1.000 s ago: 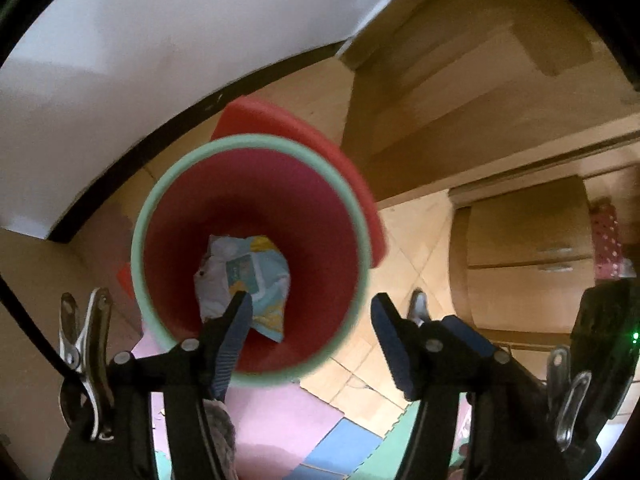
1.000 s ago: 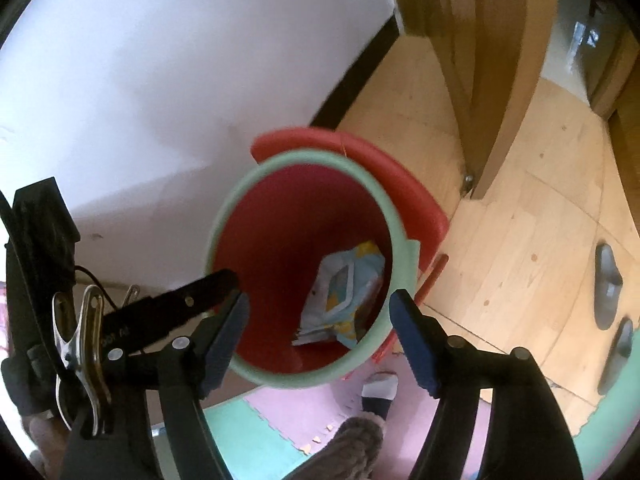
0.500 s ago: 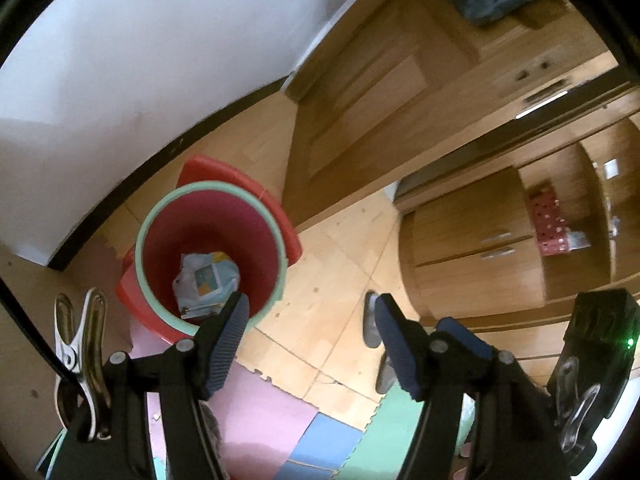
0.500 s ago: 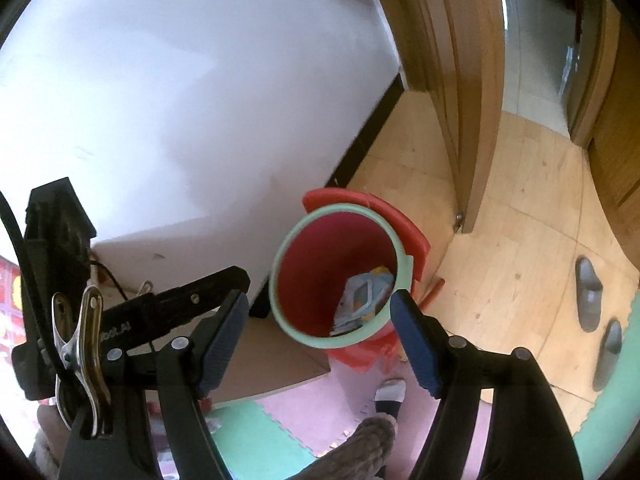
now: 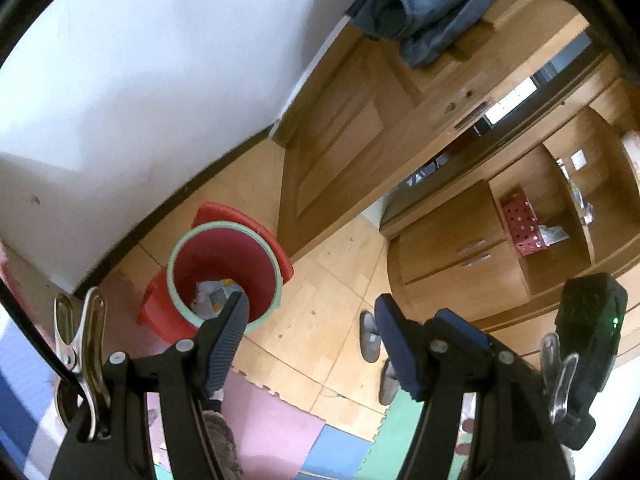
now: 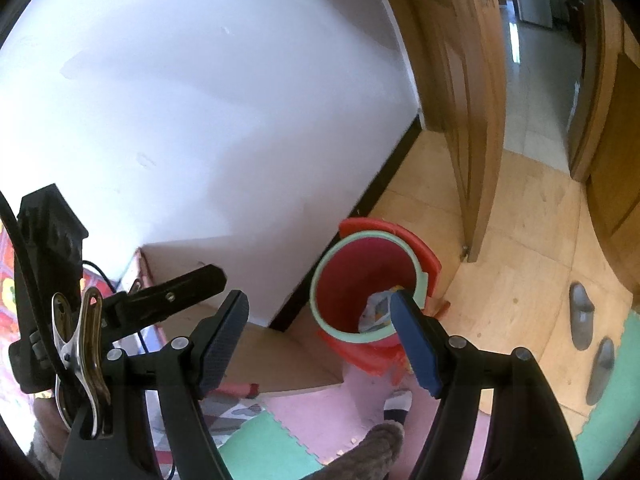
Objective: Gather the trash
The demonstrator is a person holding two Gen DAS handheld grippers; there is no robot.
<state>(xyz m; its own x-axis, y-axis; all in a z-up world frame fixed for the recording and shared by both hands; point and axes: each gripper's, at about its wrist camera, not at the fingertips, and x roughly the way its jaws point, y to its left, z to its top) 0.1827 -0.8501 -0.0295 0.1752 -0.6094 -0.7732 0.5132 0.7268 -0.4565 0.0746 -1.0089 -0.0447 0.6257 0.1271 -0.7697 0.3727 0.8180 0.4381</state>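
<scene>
Landmark: red bin (image 5: 224,276) with a pale green rim, standing on the wood floor (image 5: 328,280) against the black skirting of the white wall (image 5: 140,80).

- Crumpled wrapper (image 5: 212,298), white with blue and yellow print: lying at the bottom of the bin; also seen in the right wrist view (image 6: 378,310), low against the bin's (image 6: 360,284) near inner wall.
- Red dustpan-like piece (image 5: 248,220): directly behind the bin, touching it, between the bin and the wall.
- Left gripper (image 5: 310,340): above the bin and to its door side, jaws spread, nothing between them; the left-hand pad overlaps the bin's rim in the picture only.
- Right gripper (image 6: 320,340): above the bin, on its foam-mat side, jaws spread wide and empty.
- Wooden door (image 5: 360,128): just beside the bin, standing open, a dark blue-grey garment (image 5: 420,4) hung over its top.
- Pair of grey slippers (image 6: 588,340): on the floor well apart from the bin, past the door's foot.
- Wooden cabinet (image 5: 460,248): beyond the slippers from the bin, a red dotted basket (image 5: 524,228) in its open shelf.
- Foam mat tiles (image 5: 276,424), pink, blue and green: on the floor on the near side of the bin.
- Cardboard sheet (image 6: 272,360): flat beside the bin along the wall.
- Person's foot in a sock (image 6: 398,404): on the mat, near the bin's base.
</scene>
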